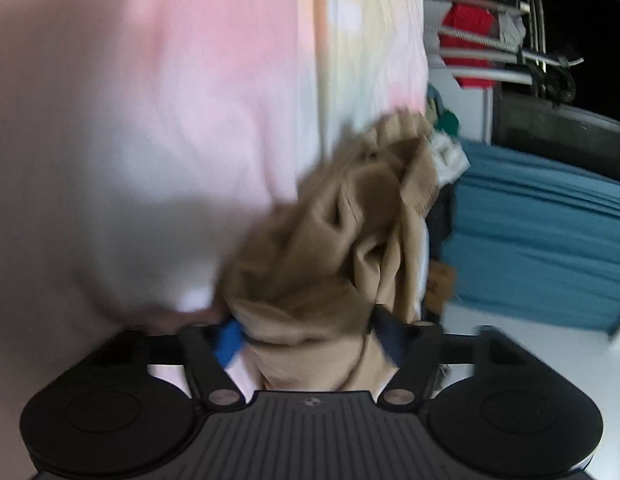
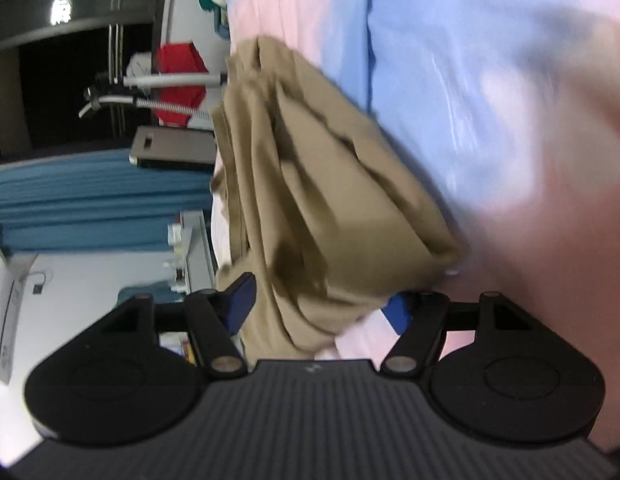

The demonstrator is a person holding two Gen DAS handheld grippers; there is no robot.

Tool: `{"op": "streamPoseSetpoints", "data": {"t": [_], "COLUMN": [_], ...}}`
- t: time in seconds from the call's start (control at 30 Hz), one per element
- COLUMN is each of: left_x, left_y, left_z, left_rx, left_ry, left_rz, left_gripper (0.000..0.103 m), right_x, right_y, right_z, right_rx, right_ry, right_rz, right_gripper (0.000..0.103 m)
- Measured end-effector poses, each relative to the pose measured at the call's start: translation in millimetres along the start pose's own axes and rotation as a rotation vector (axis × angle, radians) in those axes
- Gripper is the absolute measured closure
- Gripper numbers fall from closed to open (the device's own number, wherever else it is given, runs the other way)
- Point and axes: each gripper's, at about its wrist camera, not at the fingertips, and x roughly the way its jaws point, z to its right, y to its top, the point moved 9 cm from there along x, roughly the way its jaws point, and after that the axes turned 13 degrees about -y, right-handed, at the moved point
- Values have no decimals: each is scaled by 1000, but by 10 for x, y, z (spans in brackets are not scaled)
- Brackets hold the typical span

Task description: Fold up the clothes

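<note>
Left claw (image 1: 305,332) clamps bunched tan trousers (image 1: 342,232); right claw (image 2: 322,300) pinches the same trousers (image 2: 310,192), which hang crumpled against the pink and blue bedsheet (image 2: 490,80).

A: What colour is the garment (image 1: 322,240)?
B: Plain tan-khaki, no print. The sheet (image 1: 149,100) beneath is pastel: pink, with cream-yellow in the left view and pale blue in the right.
A: And behind?
B: Teal-blue curtains (image 1: 542,232), a red cloth (image 2: 177,80), and black grippers with blue pads (image 2: 239,300).
</note>
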Motion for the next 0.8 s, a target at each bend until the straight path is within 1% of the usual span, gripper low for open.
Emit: {"op": "streamPoseSetpoints", "data": {"t": [0.03,0.07,0.1,0.13,0.17,0.2,0.3,0.4,0.5,0.57,0.67,0.8], "left_x": [-10,-23,-36,-52,-72,-91,-160,-222,-376,-528,-800,-1269], "left_y": [15,22,28,25,15,4,-47,-89,-209,-350,-575,-889], "left_z": [3,17,31,66,116,165,358,603,847,998,1071,932], "left_rx": [13,27,41,60,82,104,166,178,189,209,212,175], "left_ry": [2,1,0,-3,-9,-14,-26,-25,-29,-29,-18,9], "left_rz": [8,16,25,30,32,34,44,38,43,42,39,33], "left_gripper": [59,64,74,81,83,86,89,91,91,91,91,91], "right_x": [26,40,48,31,4,-24,-128,-285,-527,-697,-963,-1255], "right_y": [15,21,27,33,41,63,85,104,90,56,-82,-375], "right_z": [4,13,19,14,-14,-55,-233,-424,-598,-694,-667,-419], "right_rx": [-7,-19,-30,-39,-50,-69,-137,-174,-194,-204,-211,-182], "right_ry": [-14,-33,-49,-49,-37,-27,2,11,16,25,17,1], "right_rz": [6,14,23,36,51,67,117,174,187,193,192,158], "right_gripper": [48,66,73,83,86,87,90,91,91,91,91,91]}}
